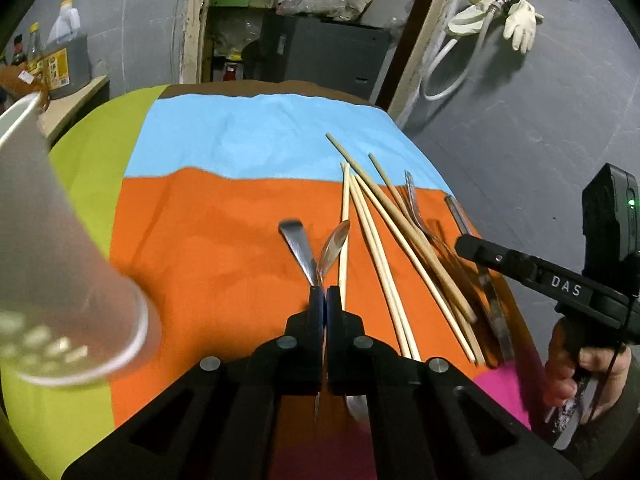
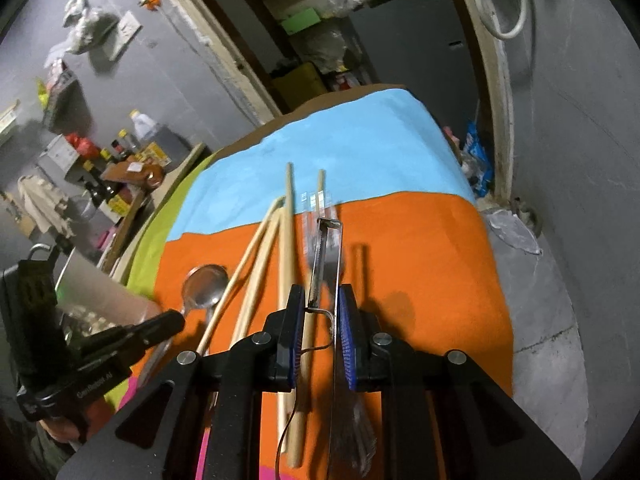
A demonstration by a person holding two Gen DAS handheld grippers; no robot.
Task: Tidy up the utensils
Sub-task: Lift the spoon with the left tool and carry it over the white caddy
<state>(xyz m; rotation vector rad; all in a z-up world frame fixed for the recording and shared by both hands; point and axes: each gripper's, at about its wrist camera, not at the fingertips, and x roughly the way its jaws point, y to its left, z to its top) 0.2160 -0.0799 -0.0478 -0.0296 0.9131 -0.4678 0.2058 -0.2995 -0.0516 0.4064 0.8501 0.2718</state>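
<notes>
1. The left gripper (image 1: 324, 292) is clamped tight on two crossed utensils, a metal spoon handle (image 1: 298, 246) and a clear plastic spoon (image 1: 334, 246), both raised ahead of its fingertips.
2. The right gripper (image 2: 318, 308) is narrowed on a wire-framed peeler (image 2: 326, 260), pinched between the blue pads (image 2: 347, 320).
3. Wooden chopsticks (image 1: 384, 236) are spread on the colour-blocked cloth (image 1: 208, 216), just right of the left gripper.
4. A frosted cup (image 1: 60, 280) is seen far left.
</notes>
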